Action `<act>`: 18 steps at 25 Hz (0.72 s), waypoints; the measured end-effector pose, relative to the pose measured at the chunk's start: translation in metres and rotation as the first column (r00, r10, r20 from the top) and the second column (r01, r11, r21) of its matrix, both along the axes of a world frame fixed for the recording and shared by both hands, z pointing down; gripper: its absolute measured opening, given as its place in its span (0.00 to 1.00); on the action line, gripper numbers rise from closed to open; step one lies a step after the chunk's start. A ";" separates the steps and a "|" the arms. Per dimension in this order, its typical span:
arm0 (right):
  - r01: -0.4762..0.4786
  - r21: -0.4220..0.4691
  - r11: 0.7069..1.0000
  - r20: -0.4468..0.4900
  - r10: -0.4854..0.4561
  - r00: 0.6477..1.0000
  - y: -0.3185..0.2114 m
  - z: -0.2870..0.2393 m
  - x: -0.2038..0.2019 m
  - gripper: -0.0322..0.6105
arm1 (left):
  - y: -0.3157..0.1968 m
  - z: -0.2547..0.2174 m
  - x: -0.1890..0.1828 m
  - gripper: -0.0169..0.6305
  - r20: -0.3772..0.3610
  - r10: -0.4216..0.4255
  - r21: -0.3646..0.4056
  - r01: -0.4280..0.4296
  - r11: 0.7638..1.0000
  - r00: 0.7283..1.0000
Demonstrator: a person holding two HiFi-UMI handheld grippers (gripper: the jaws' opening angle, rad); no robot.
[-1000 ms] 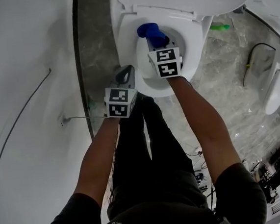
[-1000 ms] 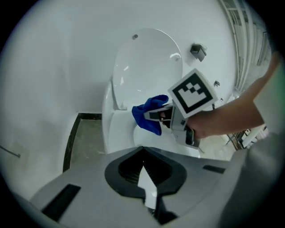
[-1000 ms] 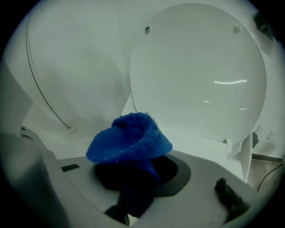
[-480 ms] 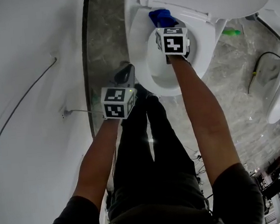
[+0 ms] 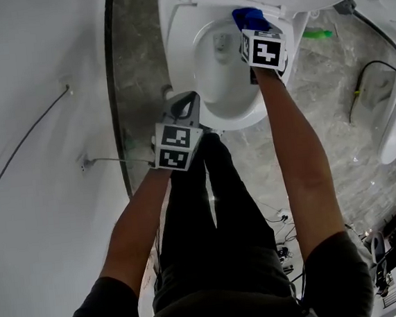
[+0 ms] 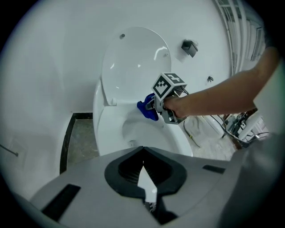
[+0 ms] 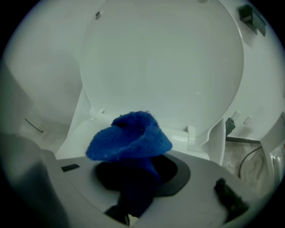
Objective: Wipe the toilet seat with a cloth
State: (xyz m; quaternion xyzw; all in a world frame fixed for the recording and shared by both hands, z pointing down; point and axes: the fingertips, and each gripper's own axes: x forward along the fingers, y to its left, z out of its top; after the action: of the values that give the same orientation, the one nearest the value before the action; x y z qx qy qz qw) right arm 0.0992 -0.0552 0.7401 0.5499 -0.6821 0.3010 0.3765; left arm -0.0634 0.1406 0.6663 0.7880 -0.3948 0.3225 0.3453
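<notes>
The white toilet (image 5: pixel 178 65) stands with its lid (image 6: pixel 133 62) raised. My right gripper (image 5: pixel 247 28) is shut on a bunched blue cloth (image 5: pixel 248 17) and holds it at the back right of the rim, just under the lid hinge. Along the right gripper's jaws the cloth (image 7: pixel 131 136) bulges out in front of the lid (image 7: pixel 164 62). From the left gripper view, the cloth (image 6: pixel 147 109) and right gripper (image 6: pixel 156 106) sit over the bowl's rear. My left gripper (image 5: pixel 183 107) hangs shut and empty in front of the bowl's left front edge (image 6: pixel 107 133).
A white curved wall (image 5: pixel 39 169) with a dark floor strip (image 5: pixel 115 92) runs along the left. On the marbled floor to the right lie a green object (image 5: pixel 314 35) and a black cable (image 5: pixel 358 83). The person's black-trousered legs (image 5: pixel 217 208) stand before the bowl.
My right gripper has carried the blue cloth from over the middle of the bowl back and to the right, up to the rim by the hinge. The left gripper has barely moved.
</notes>
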 end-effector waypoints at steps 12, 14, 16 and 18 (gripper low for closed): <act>-0.131 -0.085 0.988 0.027 0.134 0.991 0.033 -0.001 0.076 0.21 | 0.012 0.002 0.011 0.04 0.001 -0.017 0.005 0.017 1.000 1.000; -0.123 -0.100 0.987 0.025 0.126 0.992 0.042 0.000 0.084 0.21 | 0.013 0.001 0.017 0.04 -0.005 -0.012 0.008 0.012 1.000 1.000; -0.112 -0.116 0.987 0.019 0.115 0.993 0.054 0.001 0.090 0.21 | 0.014 0.002 0.022 0.04 -0.010 -0.007 0.008 0.008 1.000 1.000; -0.097 -0.123 0.988 0.010 0.099 0.995 0.069 0.002 0.094 0.21 | 0.016 0.003 0.025 0.04 -0.013 -0.004 0.006 0.004 1.000 1.000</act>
State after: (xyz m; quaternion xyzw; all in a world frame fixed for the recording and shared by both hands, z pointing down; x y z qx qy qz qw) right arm 0.1937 0.0142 0.7422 0.5563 -0.6374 0.3647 0.3889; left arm -0.0381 0.1567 0.6696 0.7903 -0.3949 0.3157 0.3462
